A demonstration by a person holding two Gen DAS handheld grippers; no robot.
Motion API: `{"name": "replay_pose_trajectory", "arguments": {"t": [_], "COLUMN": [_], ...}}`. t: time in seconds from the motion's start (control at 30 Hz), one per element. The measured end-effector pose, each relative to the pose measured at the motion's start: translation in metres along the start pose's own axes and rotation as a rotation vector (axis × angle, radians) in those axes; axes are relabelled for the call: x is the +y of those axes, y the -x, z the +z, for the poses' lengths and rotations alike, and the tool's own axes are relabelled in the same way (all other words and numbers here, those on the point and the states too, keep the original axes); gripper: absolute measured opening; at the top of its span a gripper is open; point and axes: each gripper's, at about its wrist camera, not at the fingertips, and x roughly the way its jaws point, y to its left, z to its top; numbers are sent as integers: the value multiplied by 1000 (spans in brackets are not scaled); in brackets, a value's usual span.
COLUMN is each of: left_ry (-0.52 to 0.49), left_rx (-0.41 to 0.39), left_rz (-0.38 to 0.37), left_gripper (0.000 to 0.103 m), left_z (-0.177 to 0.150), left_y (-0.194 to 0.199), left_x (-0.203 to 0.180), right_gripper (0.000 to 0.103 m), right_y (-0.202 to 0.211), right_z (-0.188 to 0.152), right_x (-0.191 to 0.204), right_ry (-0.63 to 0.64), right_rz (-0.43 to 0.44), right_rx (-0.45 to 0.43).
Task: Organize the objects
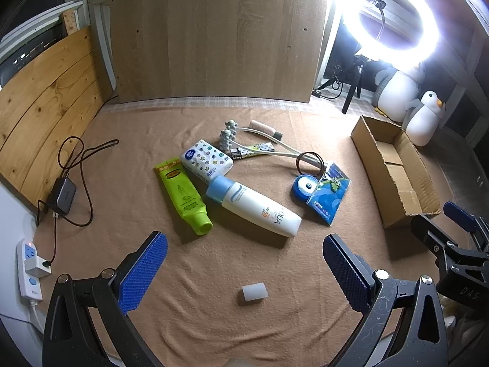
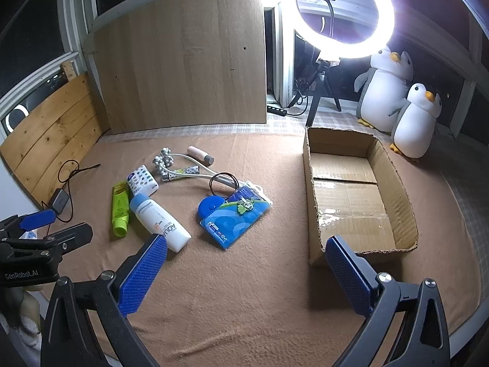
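Both grippers hang above a tan blanket (image 1: 214, 275) with their jaws spread wide and nothing between them. The left gripper (image 1: 244, 263) points at a heap of toiletries, and a small white cap (image 1: 253, 293) lies alone on the blanket just in front of it, well short of the heap. The right gripper (image 2: 246, 267) sits to its right, its far finger close to the near corner of an open cardboard box (image 2: 394, 183) that holds nothing (only taped flaps show on its floor). In the heap, a green tube (image 1: 183, 195) lies beside a white sunscreen bottle (image 1: 253, 205) with a blue cap, the two touching near the bottle's cap end. A spotted tissue pack (image 1: 206, 160) rests just behind them, touching the bottle's cap. Beyond it lies a white roller massager (image 1: 227, 136) with knobbly heads, its two long arms running right under a dark hair ring (image 1: 310, 163). A small pink bottle (image 1: 266, 129) lies at the far edge of the heap. A blue round tin (image 1: 305, 187) sits against a blue card pack (image 1: 330, 195) with a green frog charm. The box stands well apart to the right of the heap. A lit ring lamp (image 2: 343, 12) and two plush penguins (image 2: 415, 122) stand behind the box; a charger (image 1: 62, 194) and a power strip (image 1: 29, 269) lie at the left edge.
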Motion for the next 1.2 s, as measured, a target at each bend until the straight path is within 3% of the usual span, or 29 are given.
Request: {"name": "replay_pose_trajectory", "arguments": {"t": [1.2], "left_ry": [12], "left_rx": [16], "left_rz": [6], "left_gripper": [103], "left_z": [-1], "left_y": [-10], "left_x": [5], "right_gripper": [103], "right_y": [-8], "right_z": [-5], "right_x": [-3], "right_ry": [4], "right_rz": [12], "right_rx": [18]}}
